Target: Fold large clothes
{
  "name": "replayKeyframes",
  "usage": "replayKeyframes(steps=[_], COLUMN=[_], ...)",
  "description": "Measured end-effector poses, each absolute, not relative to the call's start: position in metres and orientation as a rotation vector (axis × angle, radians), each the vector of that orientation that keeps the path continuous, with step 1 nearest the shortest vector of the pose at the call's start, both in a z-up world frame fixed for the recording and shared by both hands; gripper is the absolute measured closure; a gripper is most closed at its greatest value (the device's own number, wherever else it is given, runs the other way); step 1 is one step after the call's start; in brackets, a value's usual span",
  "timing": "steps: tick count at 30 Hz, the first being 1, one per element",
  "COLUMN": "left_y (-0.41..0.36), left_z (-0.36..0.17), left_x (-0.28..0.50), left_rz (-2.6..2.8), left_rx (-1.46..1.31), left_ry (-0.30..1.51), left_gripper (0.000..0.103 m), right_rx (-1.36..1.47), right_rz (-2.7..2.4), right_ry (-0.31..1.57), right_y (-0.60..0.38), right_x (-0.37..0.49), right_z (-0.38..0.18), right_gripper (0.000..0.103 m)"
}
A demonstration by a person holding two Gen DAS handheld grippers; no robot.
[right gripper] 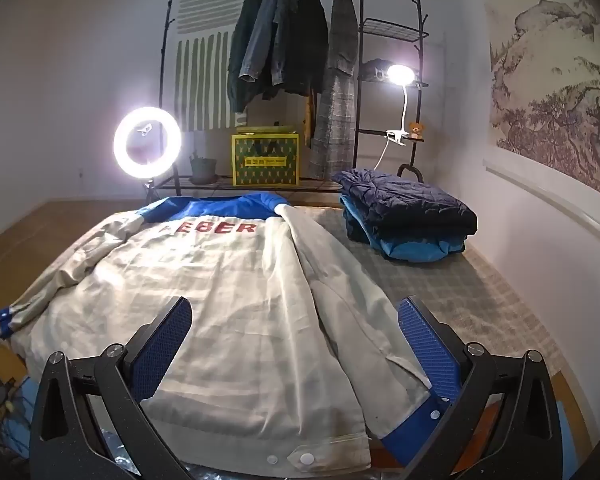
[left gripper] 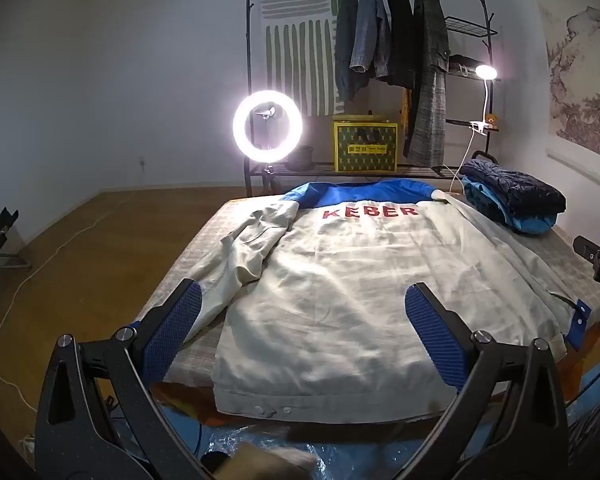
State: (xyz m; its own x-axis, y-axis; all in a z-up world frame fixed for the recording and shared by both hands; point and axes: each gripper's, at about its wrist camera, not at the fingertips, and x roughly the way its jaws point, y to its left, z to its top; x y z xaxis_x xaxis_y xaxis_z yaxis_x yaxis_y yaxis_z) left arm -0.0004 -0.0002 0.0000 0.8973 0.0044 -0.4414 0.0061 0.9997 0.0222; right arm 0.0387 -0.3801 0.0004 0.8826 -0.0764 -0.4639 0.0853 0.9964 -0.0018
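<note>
Jacket: flat, back up, on table | left gripper: jaws wide, nothing held, above hem | right gripper: jaws wide, nothing held | folded clothes: far right corner.

A lit ring light stands on a tripod at the left, beside a black metal clothes rack. Four dark garments hang from its top rail, in front of a wall hanging with green stripes. On the rack's low shelf sit a yellow patterned box and a small dark pot. A white clip-on lamp glows at the rack's right side, clamped to a shelf just beside a small teddy bear. A landscape painting covers the right wall. White cable trails across the wooden floor
</note>
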Motion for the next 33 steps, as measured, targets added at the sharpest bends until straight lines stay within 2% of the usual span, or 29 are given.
replayKeyframes(steps=[33], left_y=[0.003], left_z=[0.007], left_x=[-0.004], left_rz=[0.001], left_rx=[0.036], left_ry=[0.439], left_gripper=[0.0], right_rx=[0.022], right_rz=[-0.065], right_ry=[0.488], right_y=[-0.373], right_x=[0.039], right_z=[-0.004], right_gripper=[0.0])
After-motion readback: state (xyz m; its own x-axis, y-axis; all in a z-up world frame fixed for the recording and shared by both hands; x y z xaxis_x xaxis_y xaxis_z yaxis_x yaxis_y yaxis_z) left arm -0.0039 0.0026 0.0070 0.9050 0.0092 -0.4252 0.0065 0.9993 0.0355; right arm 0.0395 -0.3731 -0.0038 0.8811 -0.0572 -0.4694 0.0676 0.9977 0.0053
